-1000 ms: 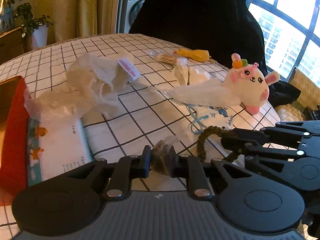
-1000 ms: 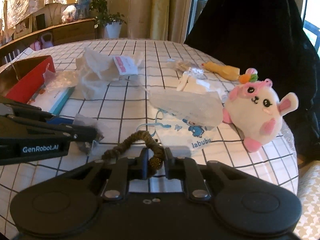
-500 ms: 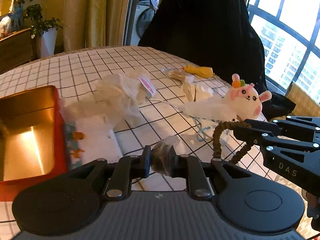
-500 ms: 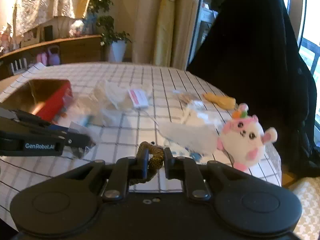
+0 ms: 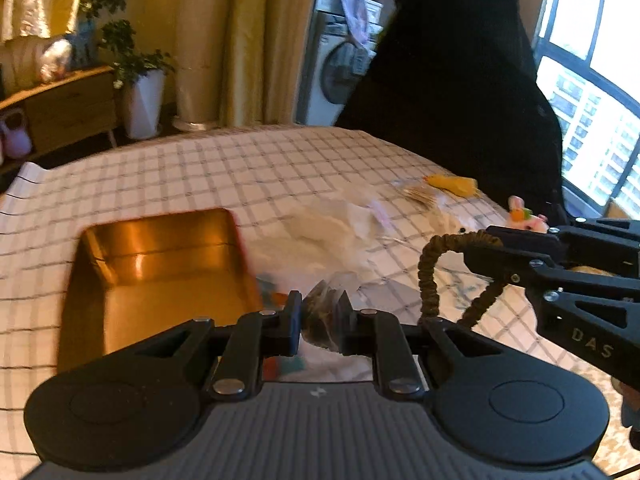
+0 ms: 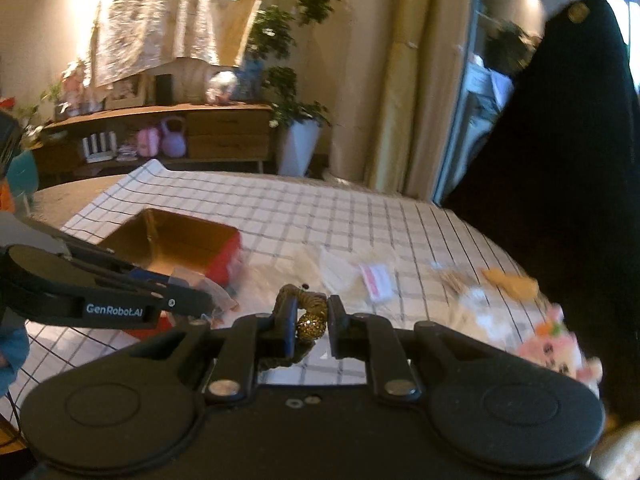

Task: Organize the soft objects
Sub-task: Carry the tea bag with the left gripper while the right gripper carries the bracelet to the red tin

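Left wrist: red box point(image 5: 160, 280) now nearer.

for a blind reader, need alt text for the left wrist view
The left gripper pinches a small clear bag above a checked tablecloth. An open red tin lies left; at right, the right gripper holds a brown scrunchie.

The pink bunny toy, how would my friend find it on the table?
Look at the checked tablecloth, on the side near the big black coat. Past the yellow thing, at the table's edge, lies the bunny plush. It alone is round, pink and white, with orange on its head.
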